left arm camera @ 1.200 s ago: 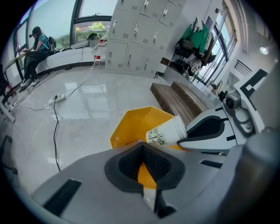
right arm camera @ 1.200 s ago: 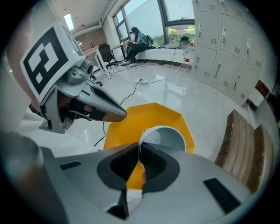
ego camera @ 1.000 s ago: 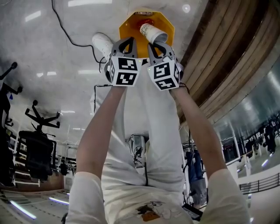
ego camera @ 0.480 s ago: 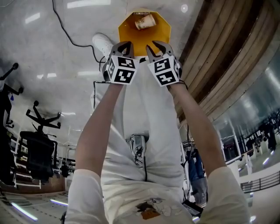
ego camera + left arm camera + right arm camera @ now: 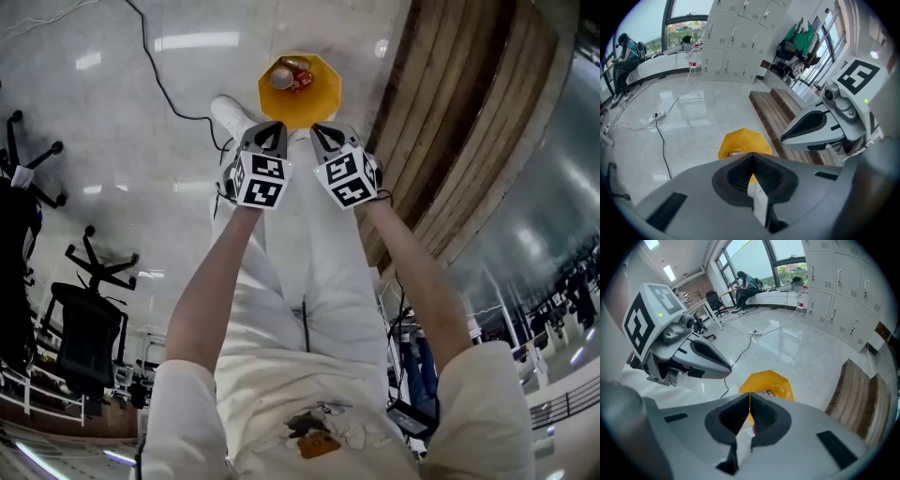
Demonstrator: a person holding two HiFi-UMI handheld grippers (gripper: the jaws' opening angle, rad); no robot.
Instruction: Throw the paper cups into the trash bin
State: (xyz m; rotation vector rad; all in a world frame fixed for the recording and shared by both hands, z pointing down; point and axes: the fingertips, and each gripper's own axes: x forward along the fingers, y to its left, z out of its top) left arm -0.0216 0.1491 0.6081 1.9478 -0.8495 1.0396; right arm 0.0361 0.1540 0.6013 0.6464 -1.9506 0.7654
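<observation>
A yellow trash bin (image 5: 324, 90) stands on the glossy floor ahead of the person's feet. A paper cup (image 5: 280, 77) lies inside it beside some red and brown rubbish. My left gripper (image 5: 271, 127) and right gripper (image 5: 322, 129) hover side by side just short of the bin, above the person's legs. Both are shut with nothing between the jaws. In the left gripper view the bin (image 5: 740, 139) shows past the closed tips (image 5: 750, 154), with a cup (image 5: 736, 153) in it. In the right gripper view the bin (image 5: 776, 380) lies beyond the closed tips (image 5: 749, 393).
A wooden stepped platform (image 5: 450, 141) runs along the right of the bin. A black cable (image 5: 167, 86) crosses the floor to the left, near a white shoe (image 5: 229, 112). Office chairs (image 5: 89, 309) stand further left. Lockers (image 5: 736, 42) line the far wall.
A second ago my right gripper held a paper cup over the bin. It opened, the cup dropped in, and its jaws have shut. Both grippers have drawn back from the bin.
</observation>
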